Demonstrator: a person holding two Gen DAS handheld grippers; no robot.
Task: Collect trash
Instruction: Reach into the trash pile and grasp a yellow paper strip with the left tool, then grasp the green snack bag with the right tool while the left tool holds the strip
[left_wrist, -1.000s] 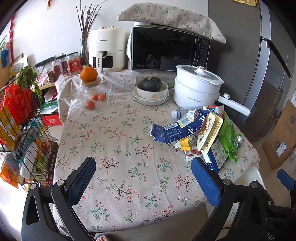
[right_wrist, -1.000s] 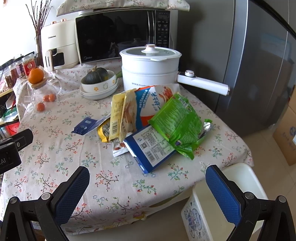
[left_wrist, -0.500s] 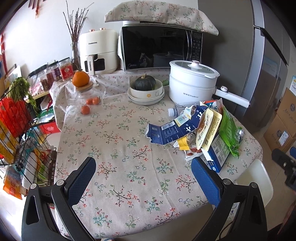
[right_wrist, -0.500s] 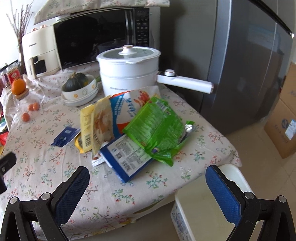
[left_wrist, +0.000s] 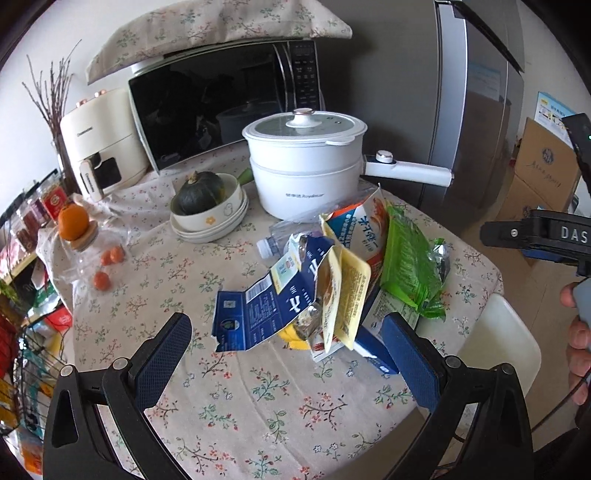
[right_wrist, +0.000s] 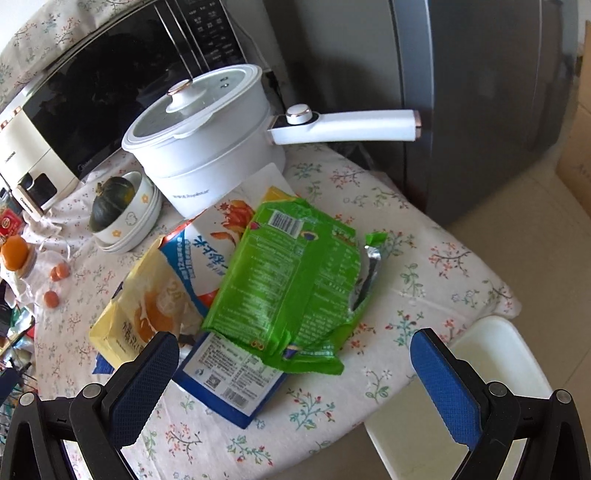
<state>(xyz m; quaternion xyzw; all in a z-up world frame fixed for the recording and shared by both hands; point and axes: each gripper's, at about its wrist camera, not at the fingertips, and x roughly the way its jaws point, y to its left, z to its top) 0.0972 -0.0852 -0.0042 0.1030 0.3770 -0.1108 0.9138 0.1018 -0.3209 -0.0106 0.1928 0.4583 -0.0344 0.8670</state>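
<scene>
A heap of trash lies on the floral tablecloth: a green snack bag (right_wrist: 291, 284) (left_wrist: 410, 266) on top, a white-and-blue rice bag (right_wrist: 218, 243), yellow packets (left_wrist: 347, 291) (right_wrist: 144, 314), a flattened dark blue carton (left_wrist: 269, 306), a blue-and-white box (right_wrist: 232, 376) and a crushed clear bottle (left_wrist: 277, 240). My left gripper (left_wrist: 288, 358) hovers open just short of the carton and packets. Over the green bag's near edge, my right gripper (right_wrist: 295, 376) is wide open and holds nothing. A white bin (right_wrist: 491, 369) (left_wrist: 495, 343) stands beside the table's right corner.
A white electric pot (left_wrist: 303, 166) with a long handle (right_wrist: 351, 127) stands right behind the heap. Stacked bowls hold a green squash (left_wrist: 201, 195). A microwave, an air fryer (left_wrist: 99, 144), a jar with an orange (left_wrist: 74, 221) and a grey fridge (right_wrist: 480, 92) ring the table. A wire rack is at left.
Both grippers have moved forward and to the right, closer to the trash heap. The right one now tilts down over the green bag and the bin. Both stay open.
</scene>
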